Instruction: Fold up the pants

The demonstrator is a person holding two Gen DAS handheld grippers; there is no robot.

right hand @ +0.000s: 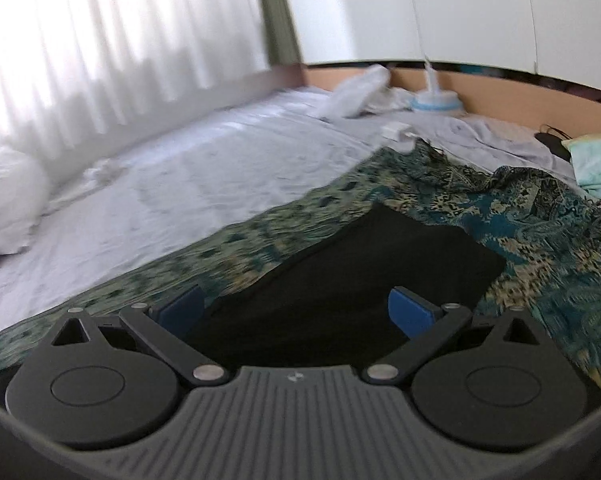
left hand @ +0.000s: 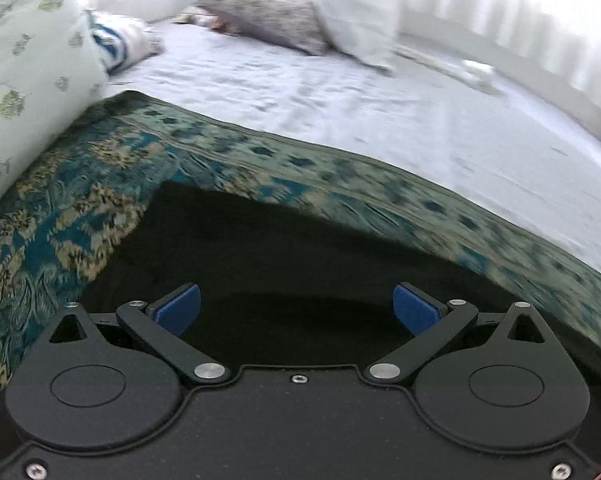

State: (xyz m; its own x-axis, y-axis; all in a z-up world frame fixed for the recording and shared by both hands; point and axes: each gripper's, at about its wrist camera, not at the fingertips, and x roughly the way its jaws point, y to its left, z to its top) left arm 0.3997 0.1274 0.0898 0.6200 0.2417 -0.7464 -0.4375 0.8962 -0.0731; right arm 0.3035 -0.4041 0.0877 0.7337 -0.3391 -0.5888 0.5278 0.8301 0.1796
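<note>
A bed [left hand: 340,92] with a pale, wrinkled sheet fills both views. A teal and gold patterned cloth [left hand: 80,208] is spread over its near part, and black pants [left hand: 260,240] lie flat on that cloth.

In the left wrist view, the left tool [left hand: 296,308] hovers over the pants with its jaws wide apart and nothing between them. Its blue pads [left hand: 178,306] sit at either side of the dark fabric. Whether the pads touch the pants cannot be told. The pants fill the near middle, with one corner reaching to the far left on the cloth. A white floral pillow [left hand: 24,64] lies at the far left, touching the cloth's edge. A grey pillow [left hand: 268,8] and a white pillow [left hand: 356,12] lie farther off, near pale curtains [left hand: 500,0].

In the right wrist view, the right tool [right hand: 296,308] also has its jaws wide apart, holding nothing. The pants run from between the jaws to the far right and end in a straight edge on the cloth. The left pad sits at the pants' left edge, over the cloth. The cloth is rumpled at the far right. Beyond it lie crumpled white fabric [right hand: 360,92], a pale blue round object [right hand: 436,102] and a green-patterned folded cloth [right hand: 592,160], against a wooden board [right hand: 500,88]. Both views are somewhat blurred.
</note>
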